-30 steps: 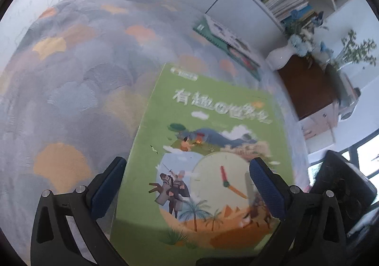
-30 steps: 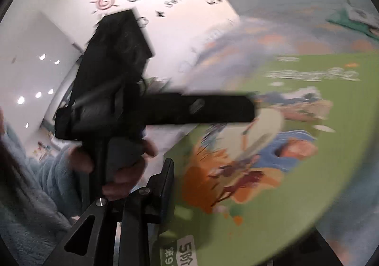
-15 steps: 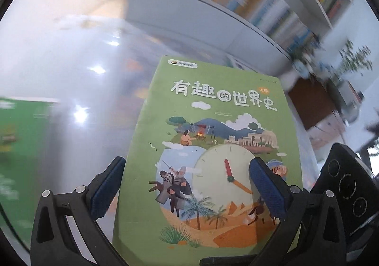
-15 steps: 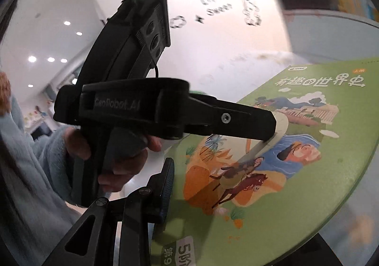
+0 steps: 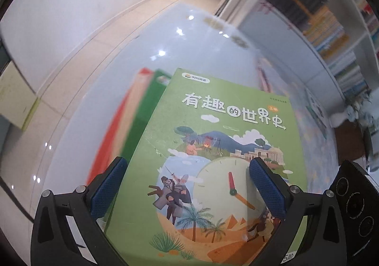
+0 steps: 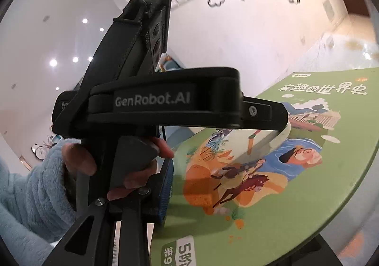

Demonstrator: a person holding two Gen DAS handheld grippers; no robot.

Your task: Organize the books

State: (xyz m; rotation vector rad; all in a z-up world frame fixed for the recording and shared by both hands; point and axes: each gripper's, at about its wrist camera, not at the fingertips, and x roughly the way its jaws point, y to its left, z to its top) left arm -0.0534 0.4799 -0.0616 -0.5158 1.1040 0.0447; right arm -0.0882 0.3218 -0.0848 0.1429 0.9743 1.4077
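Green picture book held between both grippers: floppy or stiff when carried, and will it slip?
The green book looks thin and wide, yet its cover lies flat in both views, so it is probably fairly stiff, sagging only a little. The cover seems smooth, so it may slide on the left gripper, whose blue pads sit wide apart. It is probably light for its size.

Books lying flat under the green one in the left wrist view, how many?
2: a red and cream book at left and a darker green book beside it, both blurred, partly covered by the held green book. More may be hidden.
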